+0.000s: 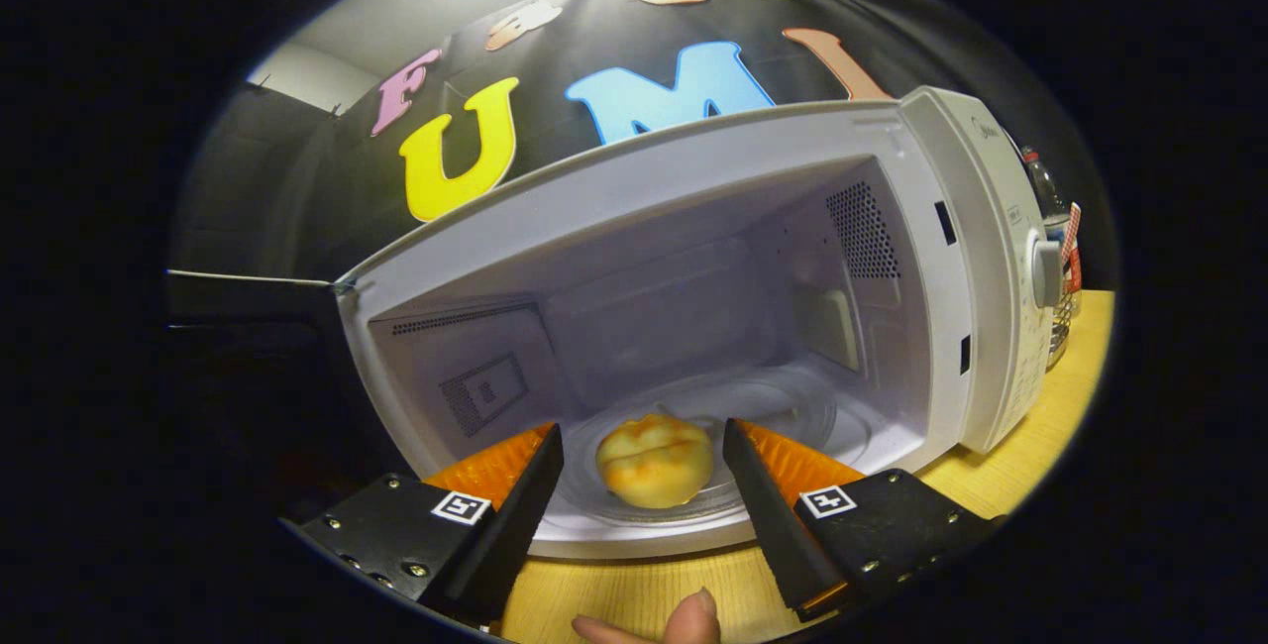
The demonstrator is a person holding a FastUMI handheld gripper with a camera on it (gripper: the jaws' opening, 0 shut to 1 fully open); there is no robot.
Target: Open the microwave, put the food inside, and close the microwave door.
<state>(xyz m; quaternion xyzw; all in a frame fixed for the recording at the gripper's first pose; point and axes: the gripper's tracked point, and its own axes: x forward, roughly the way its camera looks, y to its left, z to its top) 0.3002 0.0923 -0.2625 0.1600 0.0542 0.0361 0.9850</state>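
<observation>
A white microwave stands on a wooden table with its door swung wide to the left. Inside, a round yellow-brown bun rests on the glass turntable, near its front rim. My gripper is open at the mouth of the cavity. The bun lies between the two fingertips, with a gap on each side, and neither finger touches it.
The wooden table runs under the microwave and on past its right side. A bottle and a wire rack stand behind the microwave's right side. A person's fingertips show just below the fingers.
</observation>
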